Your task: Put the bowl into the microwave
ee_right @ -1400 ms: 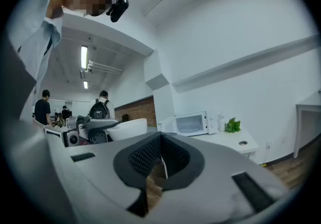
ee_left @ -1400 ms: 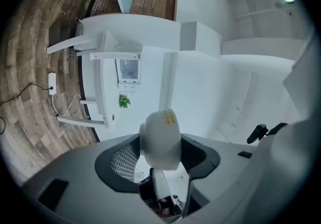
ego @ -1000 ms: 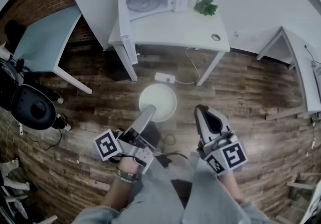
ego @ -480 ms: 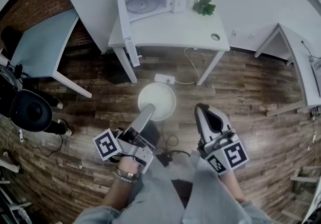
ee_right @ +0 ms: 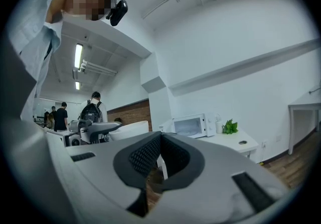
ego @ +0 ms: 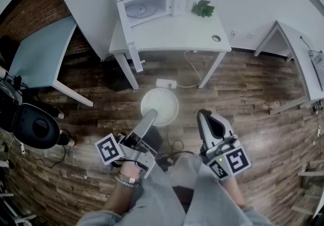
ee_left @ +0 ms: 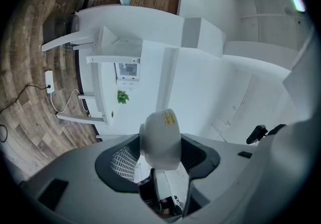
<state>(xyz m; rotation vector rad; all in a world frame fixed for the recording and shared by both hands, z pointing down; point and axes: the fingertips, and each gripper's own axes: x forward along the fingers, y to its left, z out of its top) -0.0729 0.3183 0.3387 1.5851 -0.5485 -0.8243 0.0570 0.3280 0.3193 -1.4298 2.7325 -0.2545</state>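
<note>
A white bowl hangs over the wooden floor, gripped at its near rim by my left gripper. In the left gripper view the bowl sits clamped between the jaws. My right gripper is held beside it to the right, shut and empty; its jaws meet with nothing between them. The white microwave stands on a white table ahead, with its door swung open to the left. The microwave also shows in the right gripper view.
A small green plant stands right of the microwave. A power strip and cable lie on the floor under the table. A blue-grey table and a black chair are at left, another white table at right. People stand far off.
The table and microwave have drifted slightly nearer in the head view. Both grippers keep their pose, and the bowl stays in the left one.
</note>
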